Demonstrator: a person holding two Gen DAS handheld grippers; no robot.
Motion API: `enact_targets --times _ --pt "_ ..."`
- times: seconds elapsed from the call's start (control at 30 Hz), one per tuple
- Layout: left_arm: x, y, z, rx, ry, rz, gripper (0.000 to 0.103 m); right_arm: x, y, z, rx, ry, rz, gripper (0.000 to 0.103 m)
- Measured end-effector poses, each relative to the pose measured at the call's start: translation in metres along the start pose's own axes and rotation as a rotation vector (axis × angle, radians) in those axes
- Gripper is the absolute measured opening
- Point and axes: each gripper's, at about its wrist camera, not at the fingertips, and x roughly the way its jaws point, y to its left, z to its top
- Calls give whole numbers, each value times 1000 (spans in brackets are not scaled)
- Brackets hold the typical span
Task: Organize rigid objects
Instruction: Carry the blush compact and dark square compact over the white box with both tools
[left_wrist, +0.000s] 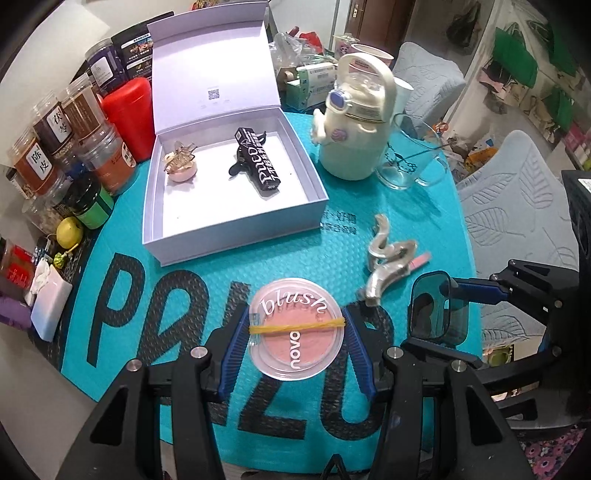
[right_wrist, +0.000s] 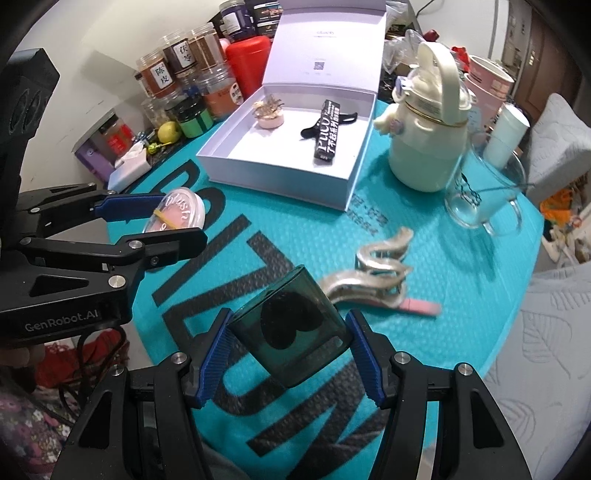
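Both tongs (left_wrist: 296, 332) (right_wrist: 290, 338) level, loaded.

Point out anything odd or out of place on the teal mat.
The round clear blush compact in the left claw has a yellow rubber band stretched across it, perhaps keeping it closed. Nothing looks spilled.

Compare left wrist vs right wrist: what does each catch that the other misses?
Left wrist only: the round face of the blush compact with its yellow rubber band, held in the left hand-held gripper, and green bags at upper right.

Right wrist only: the dark heart inside the smoky translucent case held in the right hand-held gripper, and the "GenRobot.AI" label on the other tool.

Both: the open white box holding a black tube and a hair clip, the silver claw clip, and the cream bottle.
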Motion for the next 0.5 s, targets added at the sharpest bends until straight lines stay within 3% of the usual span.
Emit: enact_targets --times 0.5 --pt "18 41 39 -3 -6 1 50 26 -1 50 15 -1 -6 61"
